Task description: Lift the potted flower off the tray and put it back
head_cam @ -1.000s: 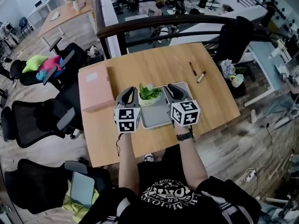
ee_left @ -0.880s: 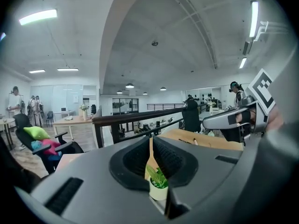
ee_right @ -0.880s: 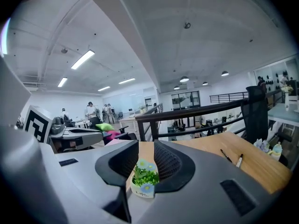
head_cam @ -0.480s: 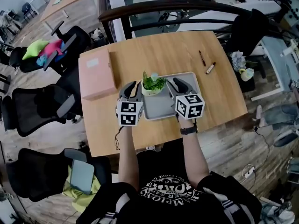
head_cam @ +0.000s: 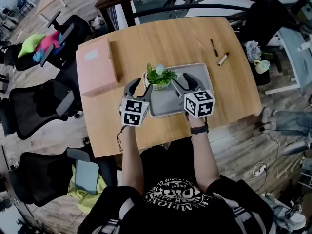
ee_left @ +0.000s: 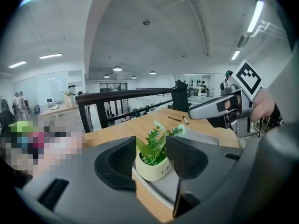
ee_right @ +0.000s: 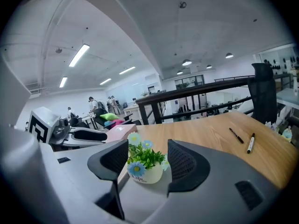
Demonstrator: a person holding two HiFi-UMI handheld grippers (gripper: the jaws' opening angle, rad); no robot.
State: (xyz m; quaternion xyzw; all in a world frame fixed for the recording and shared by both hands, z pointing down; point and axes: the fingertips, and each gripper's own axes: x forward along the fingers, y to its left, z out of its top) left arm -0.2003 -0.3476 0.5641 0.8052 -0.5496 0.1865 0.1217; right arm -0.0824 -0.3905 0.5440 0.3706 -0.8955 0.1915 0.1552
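Your left gripper and right gripper flanked the potted flower on the tray, fingers just opening, empty, ready to clasp it.

We are reading small dark lettering on the side of the white flower pot. It is beginning with "Life", and the rest is running too small for us to make out. White arched lettering is showing upside down on the person's black shirt, too blurred to read. We are seeing black-and-white square code patterns on one marker cube and on the other marker cube.
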